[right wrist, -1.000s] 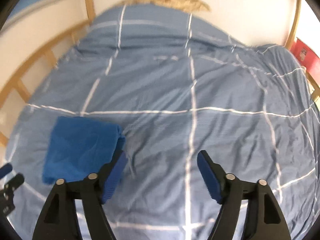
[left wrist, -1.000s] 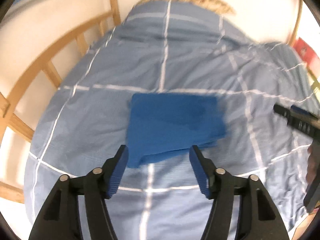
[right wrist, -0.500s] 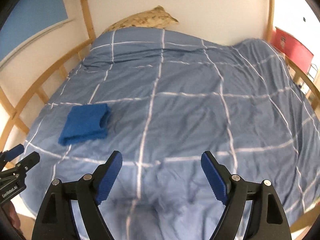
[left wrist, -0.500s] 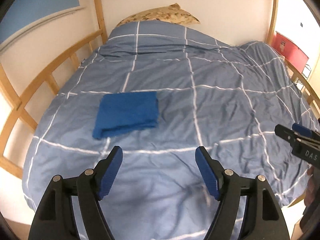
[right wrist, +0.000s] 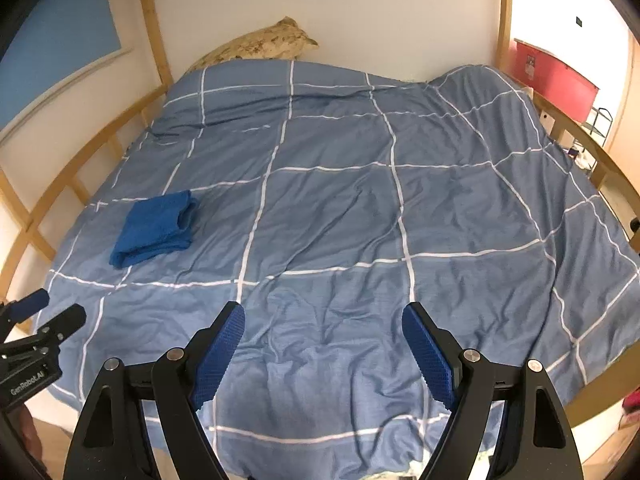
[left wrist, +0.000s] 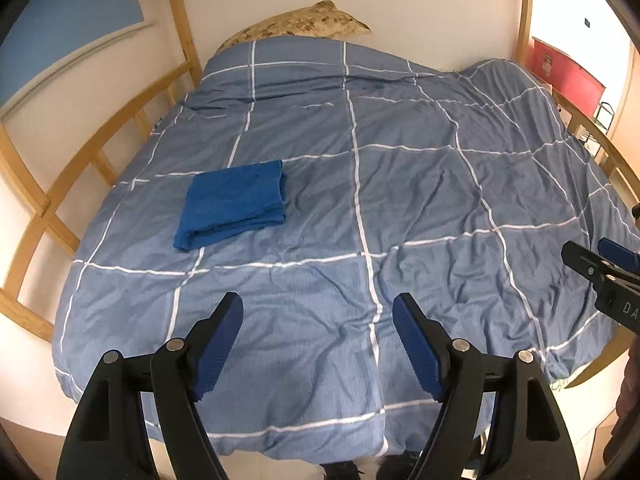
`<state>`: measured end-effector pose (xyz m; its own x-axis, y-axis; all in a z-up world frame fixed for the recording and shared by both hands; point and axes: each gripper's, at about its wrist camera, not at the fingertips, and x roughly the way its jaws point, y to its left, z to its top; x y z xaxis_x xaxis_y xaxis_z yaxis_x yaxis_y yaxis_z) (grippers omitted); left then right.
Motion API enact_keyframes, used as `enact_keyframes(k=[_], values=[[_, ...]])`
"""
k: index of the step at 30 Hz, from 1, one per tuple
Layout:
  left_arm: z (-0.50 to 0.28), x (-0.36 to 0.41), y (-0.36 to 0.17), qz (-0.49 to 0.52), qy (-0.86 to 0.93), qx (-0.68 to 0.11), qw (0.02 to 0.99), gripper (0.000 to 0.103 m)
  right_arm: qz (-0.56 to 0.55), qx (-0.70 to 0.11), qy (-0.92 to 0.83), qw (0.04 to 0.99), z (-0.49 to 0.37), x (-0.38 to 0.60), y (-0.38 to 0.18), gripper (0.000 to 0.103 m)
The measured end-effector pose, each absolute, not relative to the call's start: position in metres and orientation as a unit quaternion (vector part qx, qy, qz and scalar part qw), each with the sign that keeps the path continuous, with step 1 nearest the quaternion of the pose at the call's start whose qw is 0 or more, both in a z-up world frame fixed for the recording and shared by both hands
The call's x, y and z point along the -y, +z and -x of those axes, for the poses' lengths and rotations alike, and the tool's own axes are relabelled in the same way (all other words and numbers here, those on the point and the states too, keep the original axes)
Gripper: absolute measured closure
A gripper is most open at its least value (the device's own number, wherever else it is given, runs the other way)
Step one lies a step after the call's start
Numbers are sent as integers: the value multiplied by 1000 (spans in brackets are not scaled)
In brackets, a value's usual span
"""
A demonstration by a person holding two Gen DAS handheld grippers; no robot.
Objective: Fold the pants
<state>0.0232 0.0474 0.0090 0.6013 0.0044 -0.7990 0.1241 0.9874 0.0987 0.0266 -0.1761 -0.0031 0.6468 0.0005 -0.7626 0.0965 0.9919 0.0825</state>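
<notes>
1. The pants (left wrist: 236,204) lie folded into a compact blue rectangle on the bed, on the left part of the duvet (left wrist: 400,200), near the wooden frame (left wrist: 60,184) on that side.
2. From the right wrist view the same pants (right wrist: 158,228) sit far to the left, with their stacked folded edges facing right.
3. The left gripper (left wrist: 318,336) hangs above the near end of the bed, well apart from the pants; its jaws are spread wide with nothing between them but the duvet below.
4. The right gripper (right wrist: 323,344) also hovers over the near end of the duvet, jaws spread and empty.
5. Each gripper shows at the edge of the other's view: the right one (left wrist: 600,264) at the right edge, the left one (right wrist: 44,312) at the lower left.
6. A patterned tan pillow (left wrist: 304,24) rests at the head of the bed against the white wall.
7. A red cabinet (right wrist: 556,76) stands beyond the bed's right side.
</notes>
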Motion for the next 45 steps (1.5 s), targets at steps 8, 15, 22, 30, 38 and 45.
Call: enact_keyframes(k=[8, 15, 22, 30, 38, 45], values=[[-12, -44, 21, -91, -38, -426, 899, 27, -45, -405, -38, 913, -5, 173, 8, 22], [-6, -46, 40, -94, -47, -403, 909, 24, -36, -388, -41, 920, 7, 169, 21, 22], [-5, -47, 44, -95, -52, -400, 910, 22, -36, -388, -41, 920, 9, 167, 23, 22], [-2, -50, 44, -96, -59, -409, 906, 22, -39, -392, -44, 918, 13, 163, 24, 22], [-1, -52, 44, -96, -65, -411, 905, 22, -38, -391, -43, 919, 14, 161, 26, 22], [0, -53, 44, -95, -62, -411, 904, 22, -34, -390, -42, 919, 13, 160, 28, 22]])
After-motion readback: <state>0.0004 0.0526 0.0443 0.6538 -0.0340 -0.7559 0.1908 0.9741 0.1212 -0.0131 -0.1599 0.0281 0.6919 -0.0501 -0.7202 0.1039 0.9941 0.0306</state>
